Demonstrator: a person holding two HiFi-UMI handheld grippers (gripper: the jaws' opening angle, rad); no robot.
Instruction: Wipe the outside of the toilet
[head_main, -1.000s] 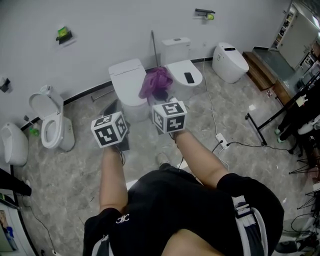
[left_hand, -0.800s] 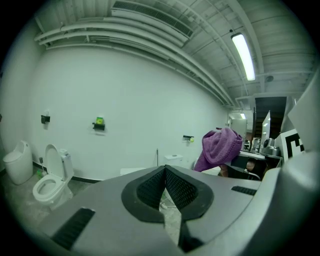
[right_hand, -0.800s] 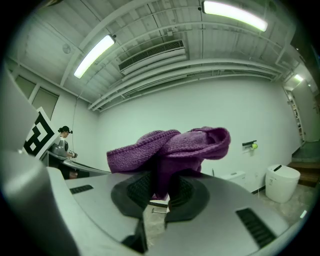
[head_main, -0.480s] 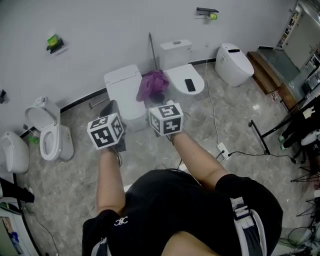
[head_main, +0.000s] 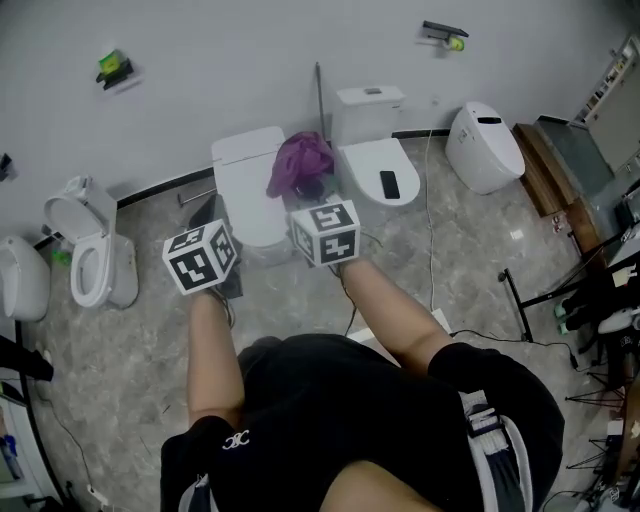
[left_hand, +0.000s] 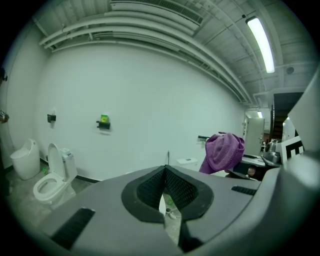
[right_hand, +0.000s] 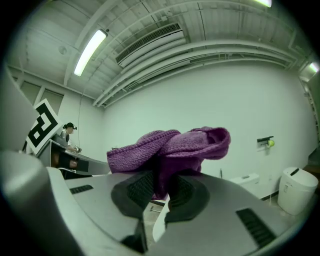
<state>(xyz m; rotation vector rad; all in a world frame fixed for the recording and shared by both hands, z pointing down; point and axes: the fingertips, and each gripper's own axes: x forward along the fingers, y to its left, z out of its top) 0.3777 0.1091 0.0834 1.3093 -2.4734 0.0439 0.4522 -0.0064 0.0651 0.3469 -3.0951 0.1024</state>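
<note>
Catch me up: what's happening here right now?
A person stands facing a wall lined with toilets, with a gripper in each hand. The right gripper's tongs are shut on a bunched purple cloth, which sticks up above them. The left gripper's tongs are shut and hold nothing. Both grippers are held out towards the white toilet with its lid closed. The cloth looks clear of it, so wiping does not seem to be under way.

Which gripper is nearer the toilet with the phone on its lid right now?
Right. The right gripper, shut on the purple cloth, is just left of the toilet with the phone; the left gripper is farther left, on the far side of the closed-lid toilet.
</note>
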